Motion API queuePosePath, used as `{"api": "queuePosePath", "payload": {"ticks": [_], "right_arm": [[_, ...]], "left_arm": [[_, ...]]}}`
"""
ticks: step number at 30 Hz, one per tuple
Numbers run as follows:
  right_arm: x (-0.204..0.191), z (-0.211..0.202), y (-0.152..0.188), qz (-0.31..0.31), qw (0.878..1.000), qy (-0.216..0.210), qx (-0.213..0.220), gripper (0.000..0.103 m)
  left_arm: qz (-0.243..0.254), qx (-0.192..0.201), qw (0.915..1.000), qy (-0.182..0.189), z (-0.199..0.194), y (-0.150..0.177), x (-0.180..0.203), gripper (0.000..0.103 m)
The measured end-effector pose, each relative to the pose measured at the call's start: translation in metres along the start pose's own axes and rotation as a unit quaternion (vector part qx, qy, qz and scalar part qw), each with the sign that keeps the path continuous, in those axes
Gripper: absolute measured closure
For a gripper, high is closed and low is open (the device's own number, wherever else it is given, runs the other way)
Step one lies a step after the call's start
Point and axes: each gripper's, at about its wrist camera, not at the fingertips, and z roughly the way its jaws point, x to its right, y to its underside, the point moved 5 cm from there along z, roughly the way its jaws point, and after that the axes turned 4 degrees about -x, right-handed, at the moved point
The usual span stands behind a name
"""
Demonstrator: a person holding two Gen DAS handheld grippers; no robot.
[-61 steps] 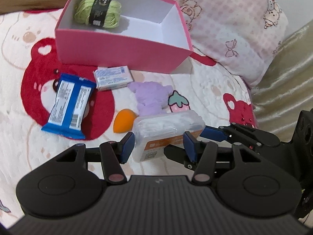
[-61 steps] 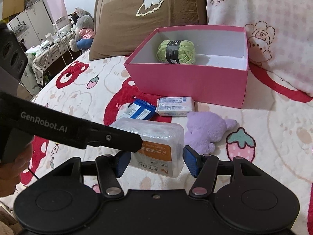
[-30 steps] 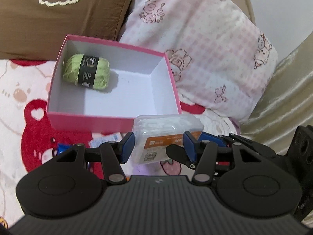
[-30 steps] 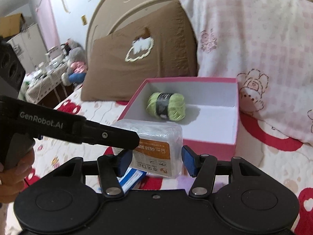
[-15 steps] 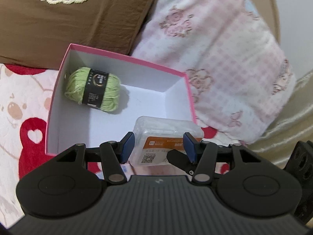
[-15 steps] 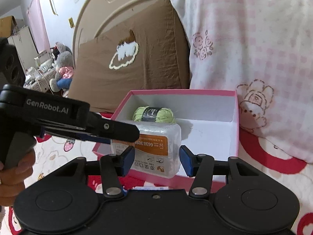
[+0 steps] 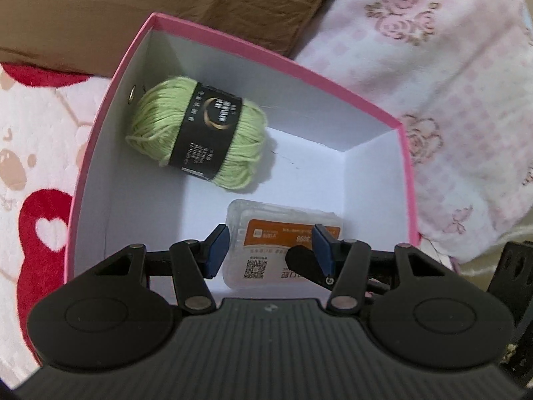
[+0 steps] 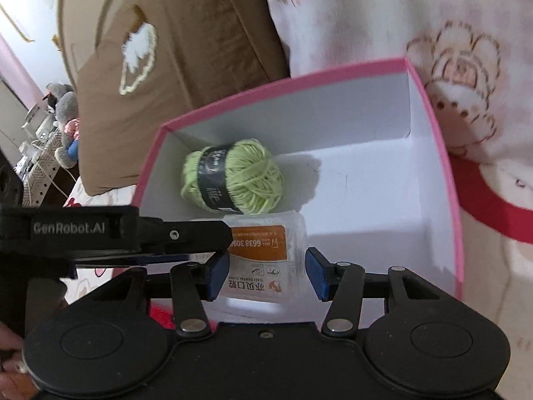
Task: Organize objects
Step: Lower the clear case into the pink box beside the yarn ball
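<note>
The clear plastic box with an orange label point(image 7: 266, 243) sits between the blue pads of both grippers, low inside the pink cardboard box with a white interior point(image 7: 110, 76). In the left wrist view the left gripper point(image 7: 269, 250) straddles it: one blue pad lies against the box's short end, and the other overlaps the label, so the jaws appear clamped on the plastic box. In the right wrist view the right gripper point(image 8: 266, 268) brackets the same plastic box point(image 8: 263, 250) from the opposite side; both of its blue pads stand close against the box's sides, though whether they press on it cannot be told for sure, and a black finger of the left gripper crosses in front of it. Whether the plastic box rests on the white floor of the pink box point(image 8: 446, 173) or hangs just above it cannot be told. The container holds two things: the plastic box near its front wall and one ball of light green yarn with a black paper band point(image 7: 200, 136) lying on its side toward the back left corner, just beyond the plastic box. There is one pink box, one plastic box, one yarn ball and two grippers.
</note>
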Motion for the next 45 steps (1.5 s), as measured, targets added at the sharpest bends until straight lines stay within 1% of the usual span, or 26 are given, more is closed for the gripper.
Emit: {"api": "queuePosePath", "payload": {"ticks": [4,6,9,11,13,16,23,24,25,26,30,32,33,34,35,39,43,45], "right_arm": [[0.004,0.018,-0.008,0.0,1.0,0.014,-0.01,0.047],[0.005,0.026,-0.012,-0.003,1.0,0.019,-0.014,0.047],[0.008,0.038,-0.017,-0.009,0.999,0.029,-0.033,0.047],[0.012,0.042,-0.018,-0.012,0.998,0.041,-0.044,0.047],[0.014,0.047,-0.018,-0.018,0.997,0.052,-0.049,0.048],[0.015,0.049,-0.018,-0.026,0.997,0.06,-0.047,0.048],[0.012,0.048,-0.018,-0.049,0.995,0.073,-0.036,0.048],[0.012,0.047,-0.018,-0.05,0.995,0.075,-0.035,0.047],[0.013,0.046,-0.018,-0.052,0.995,0.078,-0.036,0.041],[0.014,0.043,-0.018,-0.055,0.995,0.079,-0.037,0.036],[0.021,0.035,-0.014,-0.057,0.996,0.053,-0.051,0.036],[0.022,0.034,-0.011,-0.069,0.995,0.045,-0.056,0.036],[0.021,0.034,-0.01,-0.077,0.994,0.043,-0.058,0.038],[0.021,0.033,-0.009,-0.084,0.994,0.045,-0.054,0.055],[0.021,0.034,-0.008,-0.084,0.994,0.048,-0.054,0.063],[0.02,0.037,-0.005,-0.082,0.994,0.05,-0.057,0.065],[0.022,0.037,-0.006,-0.064,0.996,0.052,-0.043,0.065],[0.022,0.036,-0.006,-0.056,0.996,0.056,-0.035,0.065]], "left_arm": [[0.0,0.014,0.9998,-0.011,0.013,-0.006,-0.005,0.051],[-0.001,0.014,0.9997,-0.02,0.021,-0.009,-0.008,0.051],[-0.019,0.005,0.9997,-0.014,0.033,-0.01,-0.015,0.051],[-0.023,0.007,0.9997,-0.005,0.038,-0.008,-0.017,0.052],[-0.028,0.012,0.9995,-0.004,0.042,-0.006,-0.019,0.052],[-0.024,0.021,0.9995,-0.005,0.047,-0.006,-0.021,0.052],[-0.019,0.026,0.9994,-0.011,0.044,-0.005,-0.022,0.051],[-0.017,0.027,0.9994,-0.014,0.042,-0.004,-0.022,0.051],[-0.014,0.028,0.9994,-0.016,0.04,-0.003,-0.022,0.051],[-0.008,0.029,0.9994,-0.02,0.037,-0.001,-0.021,0.051],[0.022,0.018,0.9991,-0.03,0.031,0.005,-0.018,0.051],[0.027,0.01,0.9989,-0.037,0.033,0.007,-0.017,0.052],[0.024,0.004,0.9985,-0.049,0.037,0.008,-0.017,0.056],[0.022,-0.002,0.9984,-0.051,0.04,0.01,-0.017,0.058],[0.023,-0.006,0.9987,-0.046,0.044,0.011,-0.017,0.059],[0.021,0.006,0.9981,-0.057,0.049,0.011,-0.015,0.059],[0.023,0.013,0.998,-0.058,0.05,0.007,-0.015,0.059],[0.026,0.014,0.9974,-0.066,0.05,0.006,-0.014,0.059]]}}
